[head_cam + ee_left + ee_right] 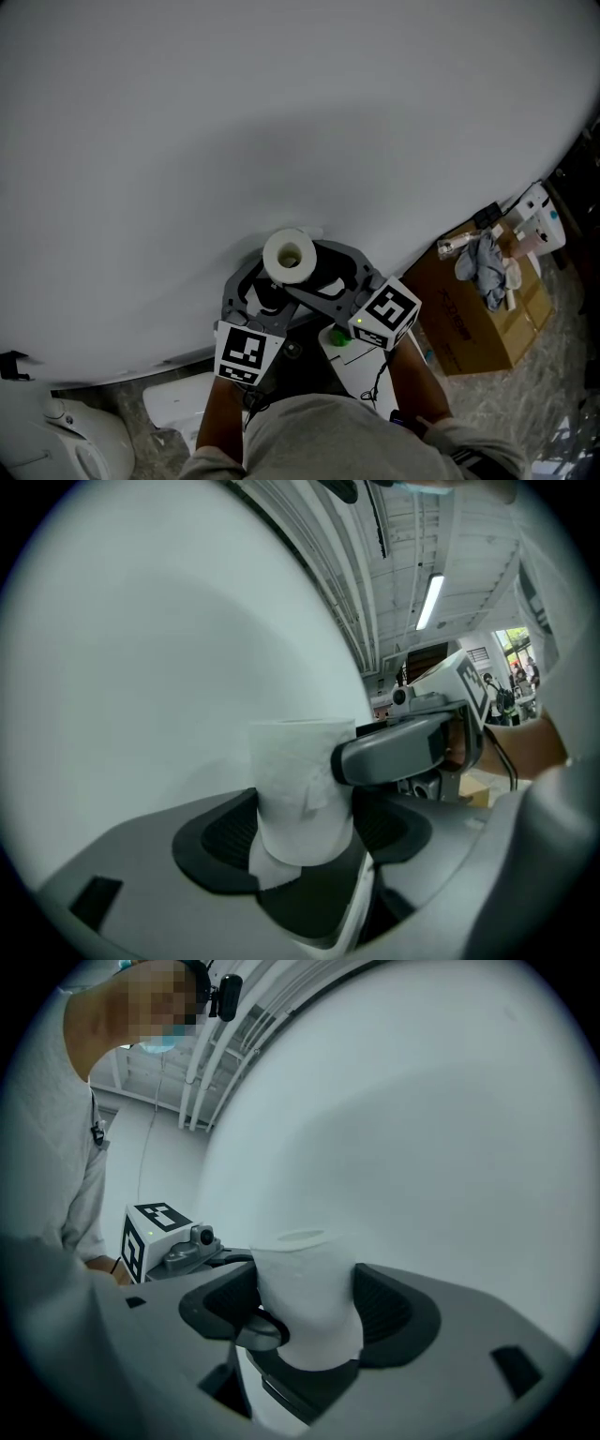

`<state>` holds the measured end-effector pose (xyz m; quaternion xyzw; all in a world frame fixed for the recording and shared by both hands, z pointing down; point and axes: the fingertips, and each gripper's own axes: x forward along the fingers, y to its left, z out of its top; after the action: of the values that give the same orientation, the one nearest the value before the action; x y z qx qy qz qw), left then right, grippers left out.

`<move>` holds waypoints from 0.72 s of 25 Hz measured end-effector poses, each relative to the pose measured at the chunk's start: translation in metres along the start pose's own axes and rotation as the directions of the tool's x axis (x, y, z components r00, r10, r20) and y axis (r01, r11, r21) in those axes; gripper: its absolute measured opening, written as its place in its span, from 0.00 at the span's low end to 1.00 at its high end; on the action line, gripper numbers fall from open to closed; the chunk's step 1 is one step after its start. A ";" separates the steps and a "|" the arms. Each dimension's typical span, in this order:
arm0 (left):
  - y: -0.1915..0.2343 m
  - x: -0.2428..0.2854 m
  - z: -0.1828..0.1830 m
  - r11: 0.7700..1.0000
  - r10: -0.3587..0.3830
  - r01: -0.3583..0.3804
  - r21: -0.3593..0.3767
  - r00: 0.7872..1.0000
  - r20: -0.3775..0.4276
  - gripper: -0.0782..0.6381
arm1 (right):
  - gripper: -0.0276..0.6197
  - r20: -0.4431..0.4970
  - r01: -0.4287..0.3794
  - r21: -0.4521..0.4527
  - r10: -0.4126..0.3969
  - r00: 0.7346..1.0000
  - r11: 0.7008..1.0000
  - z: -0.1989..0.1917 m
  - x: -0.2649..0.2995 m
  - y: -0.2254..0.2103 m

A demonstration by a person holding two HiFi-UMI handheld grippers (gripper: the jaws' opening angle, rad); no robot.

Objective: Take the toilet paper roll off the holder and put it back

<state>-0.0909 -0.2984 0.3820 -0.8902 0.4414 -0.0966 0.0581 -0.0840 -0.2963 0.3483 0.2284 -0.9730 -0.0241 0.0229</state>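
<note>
the toilet paper roll [289,255] is held upright close to the white wall [281,112], with its hole turned up. it is gripped by two grippers at once. the left gripper [305,834] is spread wide, and the roll is pressed between its two dark pads [220,834]. the right gripper [305,1312] is brought in from the other side, and the roll is squeezed between its pads [389,1309] too. in the left gripper view, one grey finger [394,750] of the right gripper is laid across the side of the roll. a loose bit of paper is seen hanging under the roll. a brown cardboard box [483,323] with a grey cloth [487,262] on top is seen on the floor at the right, well apart from the roll.
</note>
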 end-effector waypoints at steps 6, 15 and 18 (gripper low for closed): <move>0.001 0.003 -0.010 1.000 0.000 0.000 -0.014 1.000 -0.025 0.55 | 0.54 -0.004 -0.003 0.033 0.003 1.000 0.999 -0.010 0.004 -0.003; 0.001 0.006 -0.025 1.000 -0.005 0.003 -0.031 0.998 -0.057 0.55 | 0.54 -0.018 0.000 0.073 0.001 1.000 0.997 -0.026 0.007 -0.005; 0.000 0.008 -0.028 0.999 -0.008 0.006 -0.035 0.998 -0.064 0.55 | 0.54 -0.025 0.005 0.078 -0.003 1.000 0.997 -0.030 0.007 -0.007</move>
<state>-0.0926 -0.3052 0.4104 -0.8891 0.4414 -0.1176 0.0282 -0.0852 -0.3062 0.3777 0.2314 -0.9724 0.0166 0.0259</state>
